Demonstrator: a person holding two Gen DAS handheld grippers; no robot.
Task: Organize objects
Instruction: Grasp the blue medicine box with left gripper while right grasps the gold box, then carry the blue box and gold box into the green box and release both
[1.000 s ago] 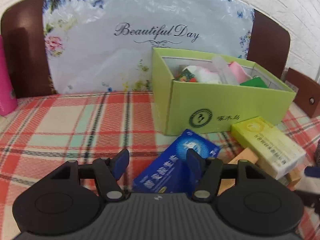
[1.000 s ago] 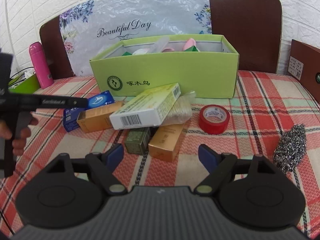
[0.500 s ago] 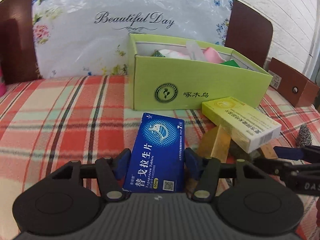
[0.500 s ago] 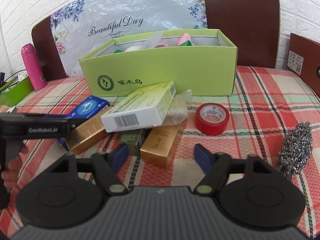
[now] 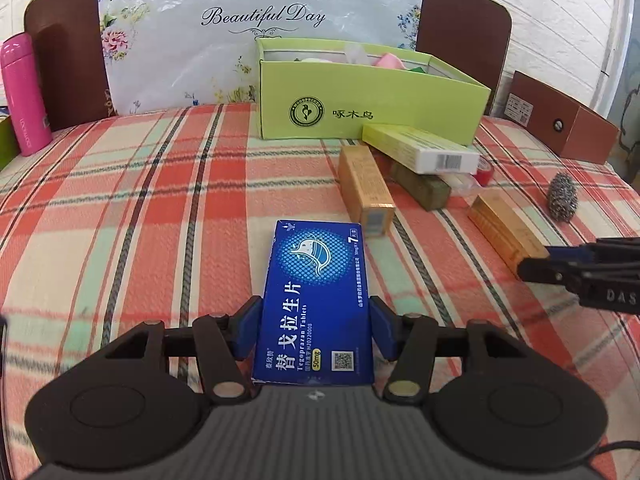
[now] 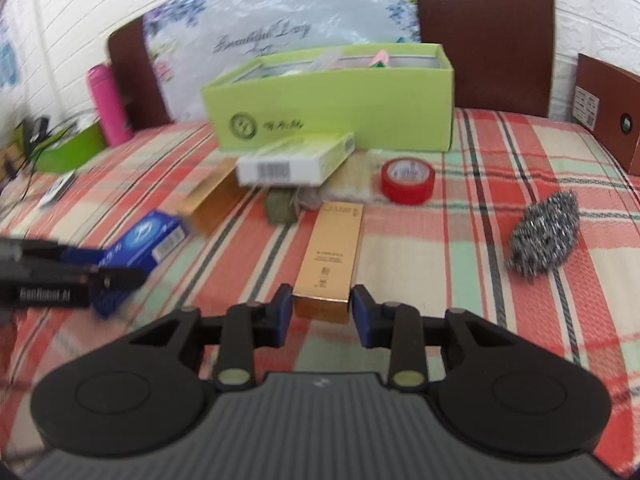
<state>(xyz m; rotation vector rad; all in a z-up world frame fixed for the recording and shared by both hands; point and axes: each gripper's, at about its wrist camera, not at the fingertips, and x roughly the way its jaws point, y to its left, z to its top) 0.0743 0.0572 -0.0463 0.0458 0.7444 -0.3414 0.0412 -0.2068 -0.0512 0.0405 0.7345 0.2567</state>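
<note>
Plaid cloth (image 5: pixel 160 208): left fingers (image 5: pixel 248 328) pinching one blue box (image 5: pixel 316 308), right fingers (image 6: pixel 362 316) one gold box (image 6: pixel 332 264).

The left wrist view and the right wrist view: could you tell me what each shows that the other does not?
Only the left wrist view shows the blue tablet box face-on, gripped by the left tongs. Only the right wrist view shows the whole red tape roll and the right tongs, which have just been closing around a gold box. Both show the green box, the steel scourer and the pink bottle.
</note>
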